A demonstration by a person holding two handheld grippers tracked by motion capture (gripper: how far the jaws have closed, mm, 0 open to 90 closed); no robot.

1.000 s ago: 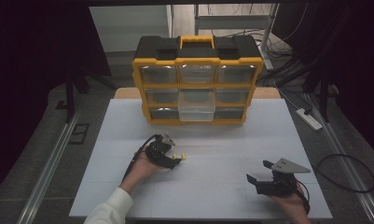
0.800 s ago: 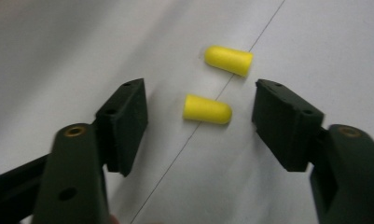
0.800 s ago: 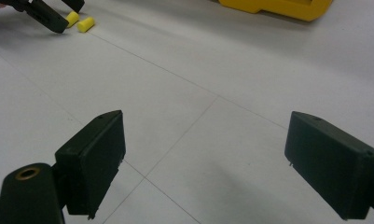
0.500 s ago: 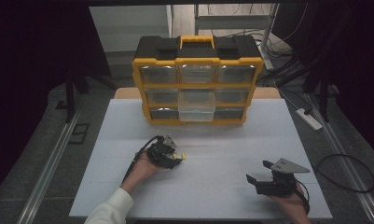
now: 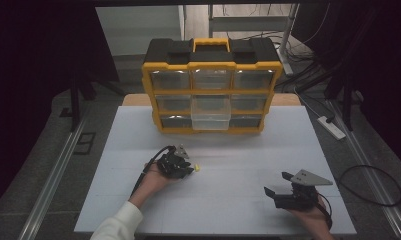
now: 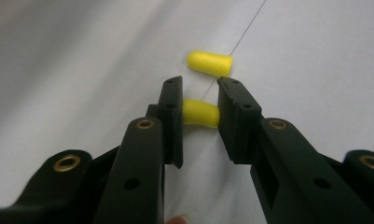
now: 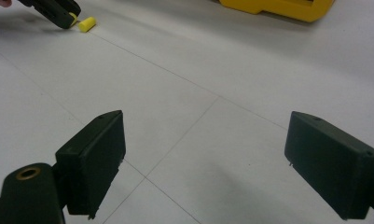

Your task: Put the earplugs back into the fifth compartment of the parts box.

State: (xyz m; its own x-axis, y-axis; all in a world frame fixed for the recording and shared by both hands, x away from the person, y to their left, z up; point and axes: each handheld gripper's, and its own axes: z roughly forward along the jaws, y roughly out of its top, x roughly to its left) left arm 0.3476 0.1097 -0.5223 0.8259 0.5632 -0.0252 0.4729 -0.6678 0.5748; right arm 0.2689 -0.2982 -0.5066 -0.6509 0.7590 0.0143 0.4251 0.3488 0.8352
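In the high view, the left gripper [image 5: 188,169] rests low on the white table [image 5: 238,200], its tip at a small yellow plug; the organizer [image 5: 211,90] stands far behind with one middle drawer [image 5: 211,119] pulled out. The right gripper [image 5: 280,186] waits well apart.

In the left gripper view, the jaws have just been closing and now pinch one plug [image 6: 201,113] between the pads; a second plug [image 6: 210,63] lies just beyond.

In the right gripper view, the jaws stand wide with nothing between.

I judge the pick is in hand; next is a lift, probably toward the open drawer.
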